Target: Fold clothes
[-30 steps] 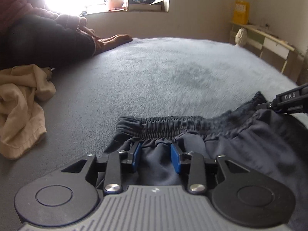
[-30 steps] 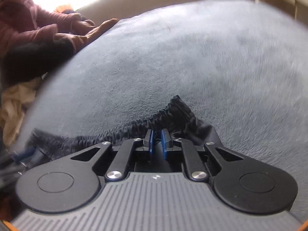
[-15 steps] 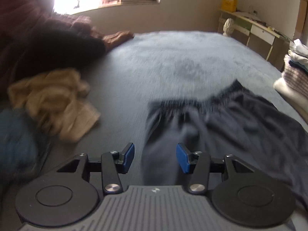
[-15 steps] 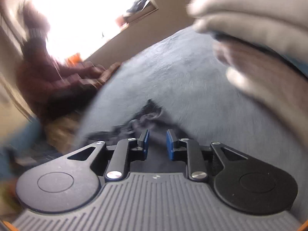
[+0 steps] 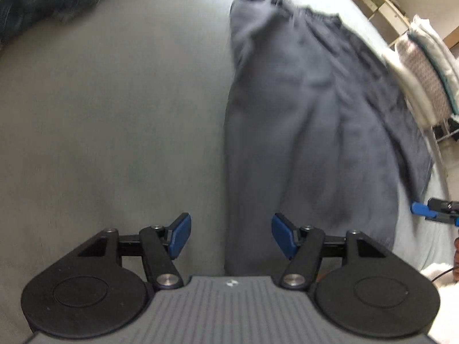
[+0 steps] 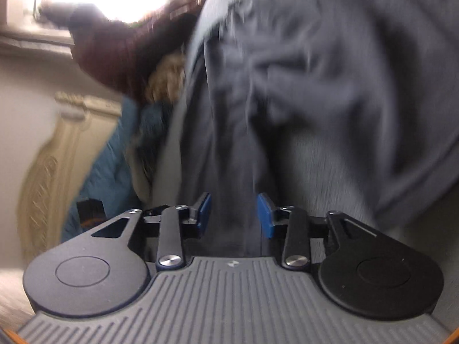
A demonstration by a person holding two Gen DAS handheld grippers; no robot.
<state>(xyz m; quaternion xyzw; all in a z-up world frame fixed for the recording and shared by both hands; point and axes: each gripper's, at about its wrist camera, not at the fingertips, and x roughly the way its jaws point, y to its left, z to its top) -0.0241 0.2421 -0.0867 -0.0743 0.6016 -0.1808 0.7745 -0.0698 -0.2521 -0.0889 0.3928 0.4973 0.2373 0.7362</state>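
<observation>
One bed (image 5: 100,114) carries one pair of dark grey trousers (image 5: 301,129), laid flat on its right part. Their long axis runs away from the left wrist camera, with the elastic waistband (image 5: 287,3) at the far end. One stack of folded clothes (image 5: 424,66) sits just right of them. The left gripper (image 5: 229,236) has fingers spreading, trouser cloth beneath them but unpinched. The right gripper (image 6: 233,212) fingers are spreading too, blurred cloth between them, not gripped.
</observation>
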